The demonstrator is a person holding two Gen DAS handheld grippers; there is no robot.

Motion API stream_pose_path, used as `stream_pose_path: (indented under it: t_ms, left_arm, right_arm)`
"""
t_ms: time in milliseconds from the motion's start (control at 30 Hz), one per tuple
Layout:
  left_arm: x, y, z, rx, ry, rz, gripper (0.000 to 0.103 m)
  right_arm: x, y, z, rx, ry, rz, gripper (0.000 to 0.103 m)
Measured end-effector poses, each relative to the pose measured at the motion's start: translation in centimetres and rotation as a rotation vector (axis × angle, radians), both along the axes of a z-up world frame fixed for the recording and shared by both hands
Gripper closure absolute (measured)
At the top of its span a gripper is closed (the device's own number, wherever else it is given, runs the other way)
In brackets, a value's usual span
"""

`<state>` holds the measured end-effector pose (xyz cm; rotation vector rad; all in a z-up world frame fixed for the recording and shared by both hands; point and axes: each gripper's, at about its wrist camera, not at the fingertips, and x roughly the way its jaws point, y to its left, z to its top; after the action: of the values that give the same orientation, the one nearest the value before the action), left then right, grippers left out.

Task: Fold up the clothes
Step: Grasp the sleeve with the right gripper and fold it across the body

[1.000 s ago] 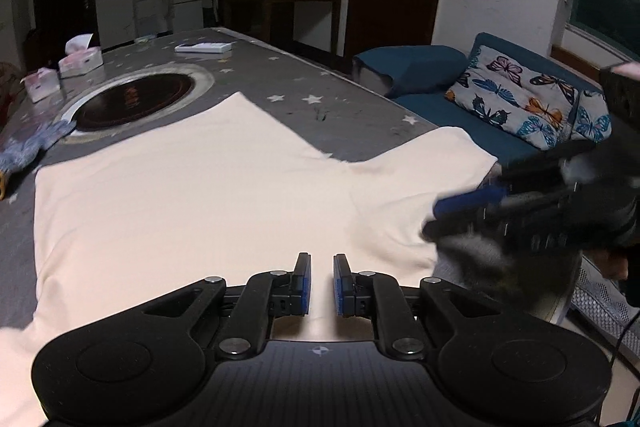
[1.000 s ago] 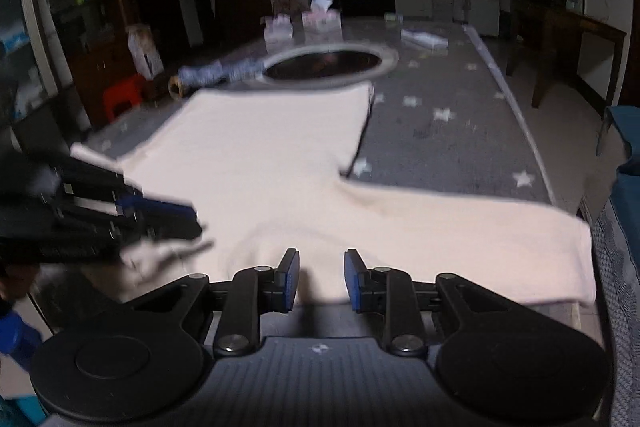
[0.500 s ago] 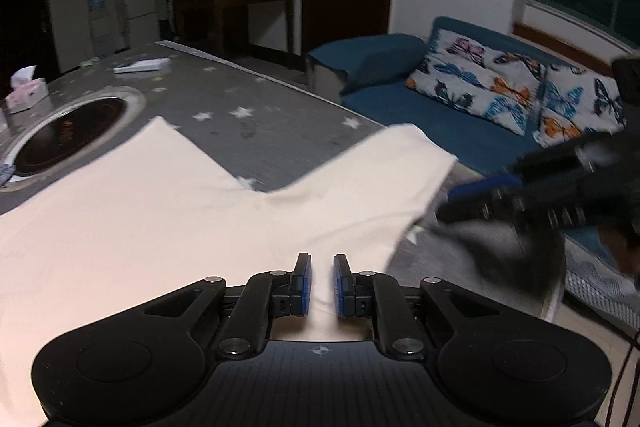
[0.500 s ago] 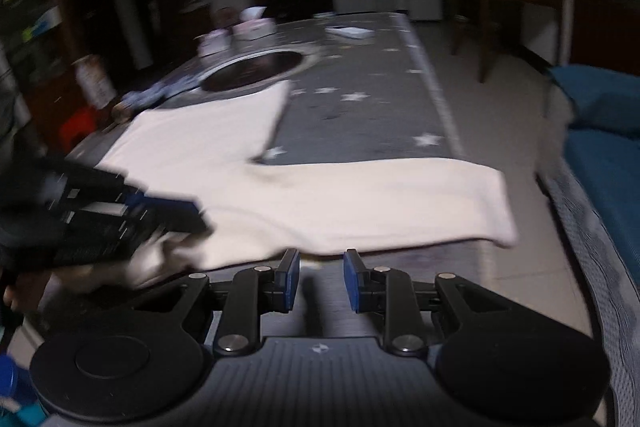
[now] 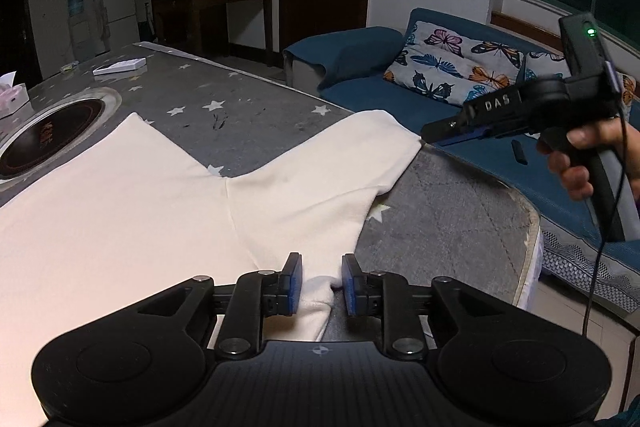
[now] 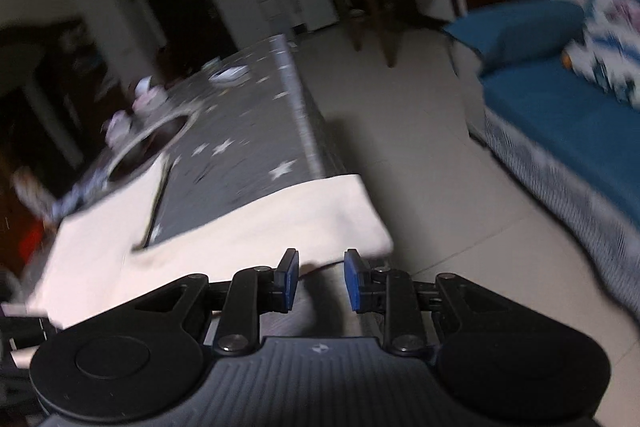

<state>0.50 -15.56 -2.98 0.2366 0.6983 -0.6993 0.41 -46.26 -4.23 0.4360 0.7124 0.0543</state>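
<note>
Straddling cream garment [image 5: 168, 211], left gripper [image 5: 318, 283] parted

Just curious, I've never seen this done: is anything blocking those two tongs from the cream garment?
Nothing visible. The left tongs are open around the cream garment edge, and the right tongs are at its sleeve tip.

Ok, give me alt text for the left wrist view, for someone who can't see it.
A cream garment lies spread on a grey star-print table, its sleeve reaching toward the table's edge. The left tool is open around the sleeve's near edge, while the hand-held right tool meets the cuff. A blue sofa stands behind.
</note>
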Motion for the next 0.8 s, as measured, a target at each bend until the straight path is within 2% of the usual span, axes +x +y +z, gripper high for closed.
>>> stream_pose_path:
  t_ms: [33, 100, 333, 467, 633, 700, 800]
  left_arm:
    - [0.0, 0.0, 0.0, 0.001, -0.001, 0.000, 0.077]
    - [-0.1, -0.1, 0.1, 0.004, -0.003, 0.000, 0.077]
    - [-0.3, 0.2, 0.6, 0.003, -0.013, 0.015, 0.071]
    - [-0.3, 0.5, 0.7, 0.009, -0.013, 0.035, 0.068]
    - [-0.4, 0.8, 0.9, 0.014, -0.022, 0.054, 0.062]
    - [-0.2, 0.9, 0.9, 0.015, -0.020, 0.066, 0.062]
    - [-0.1, 1.2, 0.8, 0.017, -0.018, 0.079, 0.060]
  right_arm:
    - [0.2, -0.7, -0.4, 0.038, 0.009, -0.014, 0.077]
    - [0.8, -1.9, -1.4, 0.122, 0.030, -0.042, 0.068]
    - [1.6, -5.8, -5.7, 0.460, 0.045, -0.133, 0.067]
    - [1.8, -7.1, -8.0, 0.610, 0.040, -0.160, 0.067]
    - [1.3, -8.2, -9.5, 0.699, 0.005, -0.177, 0.081]
    - [1.1, -8.5, -9.6, 0.709, -0.012, -0.192, 0.090]
    - [0.9, -8.8, -9.3, 0.717, -0.041, -0.201, 0.096]
